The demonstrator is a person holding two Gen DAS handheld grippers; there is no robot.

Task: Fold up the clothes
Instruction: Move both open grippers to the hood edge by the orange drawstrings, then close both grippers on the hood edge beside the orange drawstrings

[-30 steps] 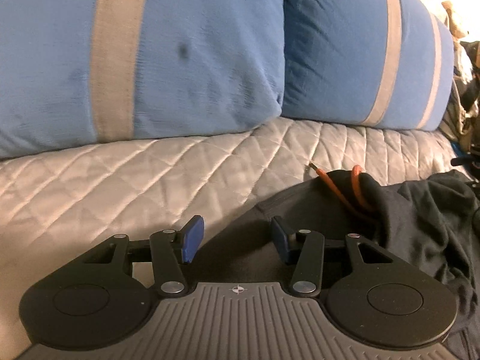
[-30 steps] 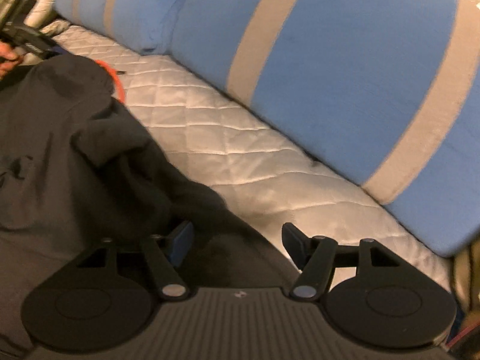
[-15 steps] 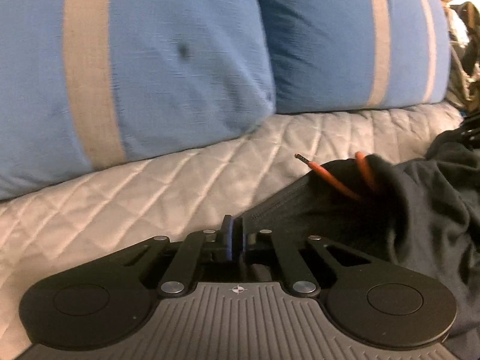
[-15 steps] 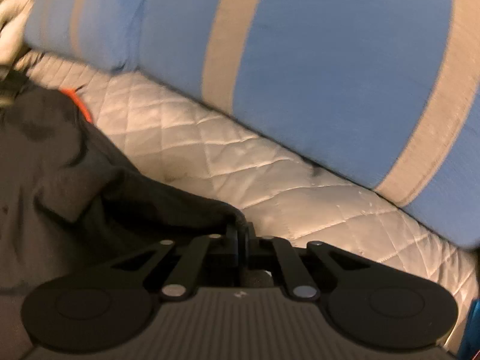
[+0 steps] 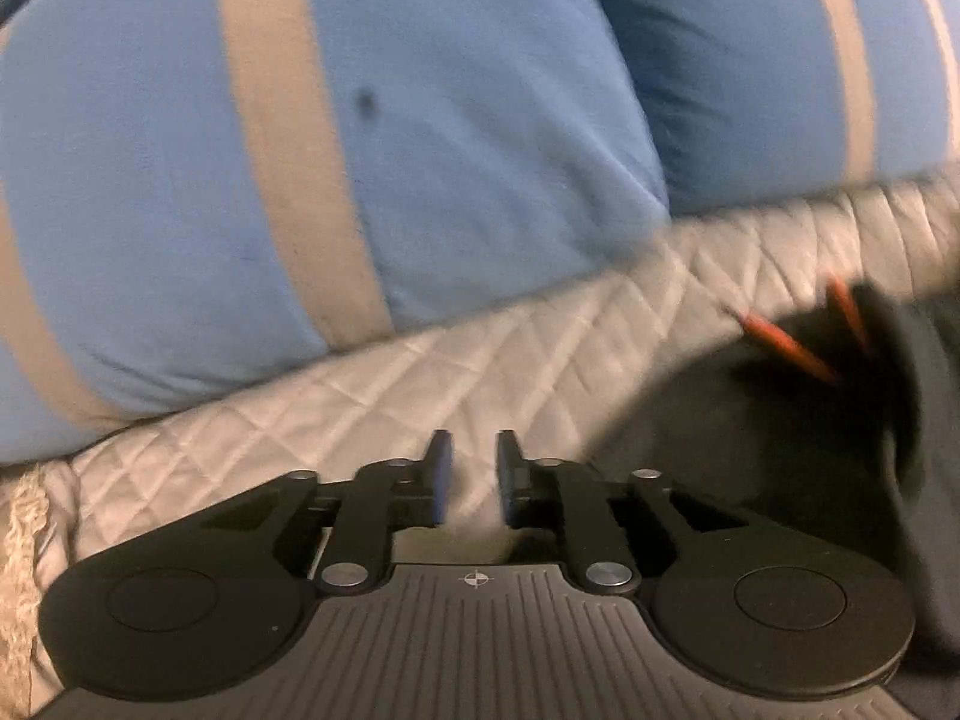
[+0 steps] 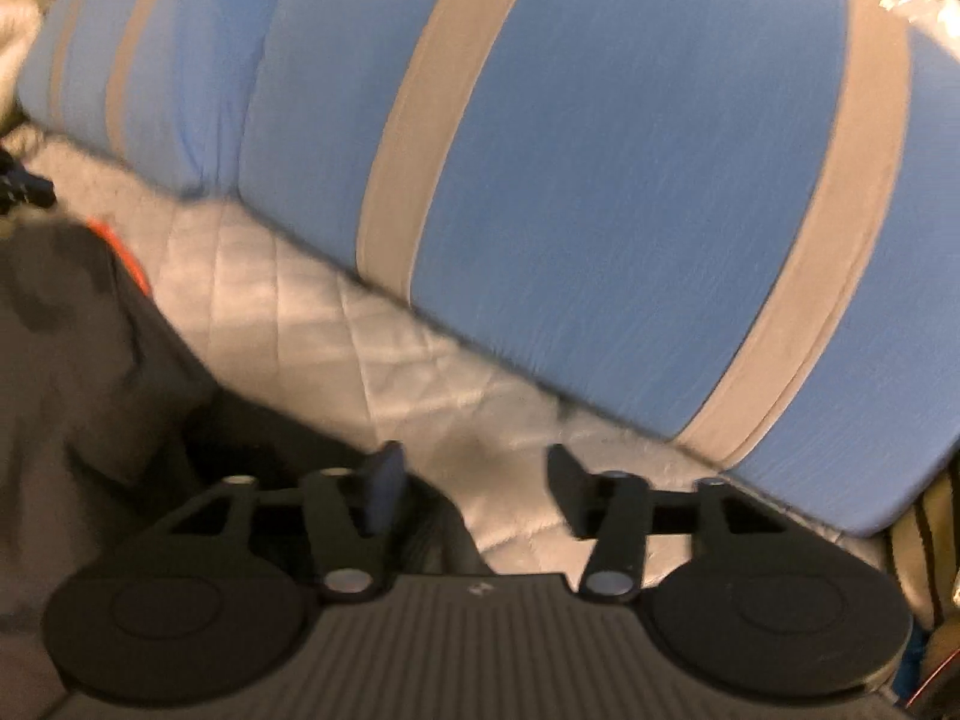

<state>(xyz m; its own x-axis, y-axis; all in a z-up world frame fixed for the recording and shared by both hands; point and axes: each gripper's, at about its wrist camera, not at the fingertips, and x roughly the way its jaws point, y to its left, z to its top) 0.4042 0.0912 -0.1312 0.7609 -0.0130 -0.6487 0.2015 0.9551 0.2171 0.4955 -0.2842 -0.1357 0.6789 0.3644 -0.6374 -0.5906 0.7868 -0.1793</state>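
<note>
A dark grey garment [image 5: 780, 450] with an orange drawstring [image 5: 786, 348] lies on the quilted white cover [image 5: 420, 384]. It fills the right of the left wrist view and the left of the right wrist view as the same garment [image 6: 78, 372]. My left gripper [image 5: 471, 474] is open by a narrow gap, with only bare quilt between its fingers and the garment's edge to its right. My right gripper [image 6: 474, 486] is open wide over bare quilt, the garment's corner lying by its left finger [image 6: 384, 492]. Both views are blurred.
Large blue cushions with beige stripes [image 5: 336, 168] stand along the back of the quilted cover, close ahead of both grippers; the same cushions [image 6: 600, 180] fill the right wrist view. Clutter shows at the far right edge [image 6: 924, 546].
Both grippers were shut on the garment's edge half a second ago and have now opened, letting it go. Both have shifted away from the garment, toward the cushions.
</note>
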